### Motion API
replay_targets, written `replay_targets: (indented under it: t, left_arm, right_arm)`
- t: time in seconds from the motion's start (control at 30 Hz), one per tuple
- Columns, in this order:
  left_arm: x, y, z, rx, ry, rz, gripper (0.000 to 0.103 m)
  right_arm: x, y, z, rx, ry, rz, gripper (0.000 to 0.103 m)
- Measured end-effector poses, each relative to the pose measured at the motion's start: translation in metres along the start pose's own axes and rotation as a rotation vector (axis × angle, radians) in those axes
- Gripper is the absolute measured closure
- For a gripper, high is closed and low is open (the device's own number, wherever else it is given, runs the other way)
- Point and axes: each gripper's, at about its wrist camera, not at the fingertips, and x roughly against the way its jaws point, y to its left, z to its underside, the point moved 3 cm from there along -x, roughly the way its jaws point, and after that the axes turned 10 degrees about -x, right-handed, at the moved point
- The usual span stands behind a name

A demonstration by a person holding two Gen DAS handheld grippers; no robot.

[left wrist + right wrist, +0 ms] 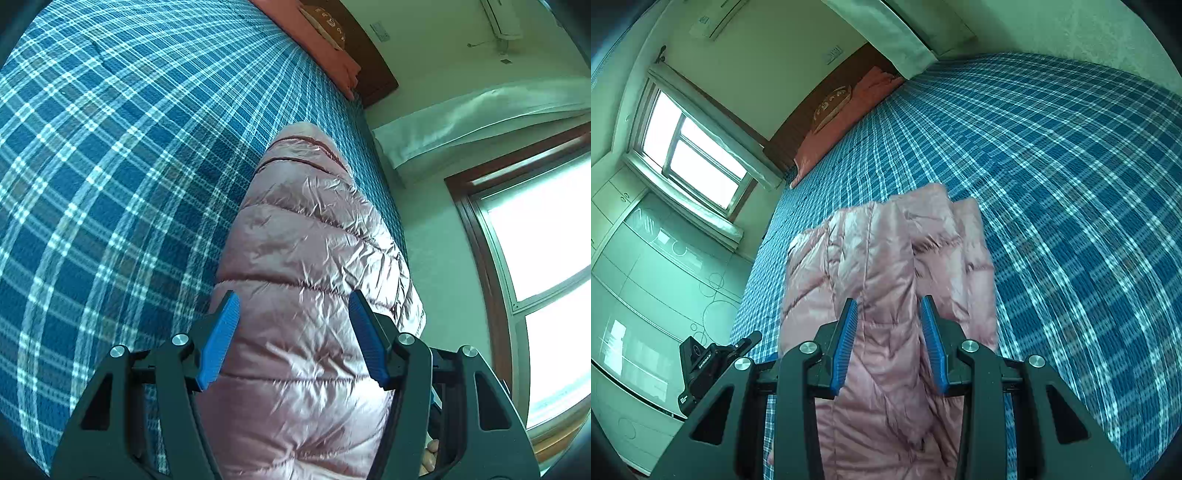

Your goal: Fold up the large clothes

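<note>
A shiny pink quilted puffer jacket (306, 236) lies on a bed with a blue plaid sheet (129, 166). In the left wrist view my left gripper (293, 306) is wide open, its blue pads on either side of the puffy jacket, which bulges between them. In the right wrist view the jacket (886, 251) lies bunched and folded over on the sheet (1071, 184). My right gripper (888, 310) straddles a ridge of the jacket with its blue pads a hand's width apart; whether they press the fabric is unclear. The left gripper's black body (713, 362) shows at lower left.
A pink pillow (343, 62) and dark wooden headboard (373, 70) lie at the bed's far end. A window (546, 258) and pale curtain (461, 118) stand beyond the bed's edge. White wardrobes (646, 295) line the wall by the window (690, 155).
</note>
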Motion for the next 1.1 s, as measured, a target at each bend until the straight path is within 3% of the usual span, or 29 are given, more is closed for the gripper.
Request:
replay_targets:
  t: [0.13,0.27,0.4,0.77,0.87,0.93,0.97,1.03,1.1]
  left_arm:
    - [-0.026,-0.004,-0.010,-0.021,0.020,-0.054,0.043]
    - [-0.045,-0.005,-0.013,-0.057,0.047,-0.166,0.043]
    - [-0.062,0.003,-0.011,-0.045,0.069,-0.212,0.041]
    - [-0.086,0.010,-0.005,-0.103,0.071,-0.299,0.038]
    - [-0.078,0.011,-0.009,-0.072,0.068,-0.230,0.038]
    - [-0.066,0.022,-0.013,0.004,0.055,-0.155,0.036]
    - [-0.056,0.030,-0.013,0.058,0.039,-0.117,0.034]
    - [-0.034,0.050,-0.008,0.174,-0.027,-0.041,0.028]
    - [-0.024,0.063,0.000,0.236,-0.043,0.012,0.023]
  right_arm:
    - [-0.027,-0.003,-0.013,-0.007,0.002,0.038,0.067]
    - [-0.060,-0.015,-0.009,-0.034,0.065,0.094,0.067]
    - [-0.092,-0.017,-0.008,-0.049,0.092,0.111,0.069]
    - [-0.106,-0.023,0.000,-0.028,0.078,0.119,0.070]
    - [-0.094,-0.018,-0.001,-0.051,0.074,0.110,0.067]
    - [-0.072,-0.014,-0.003,-0.079,0.065,0.072,0.065]
    - [-0.060,-0.012,-0.003,-0.089,0.050,0.042,0.061]
    - [-0.038,-0.012,-0.001,-0.100,-0.003,0.013,0.029]
    - [-0.029,-0.017,0.006,-0.105,-0.008,0.010,0.028]
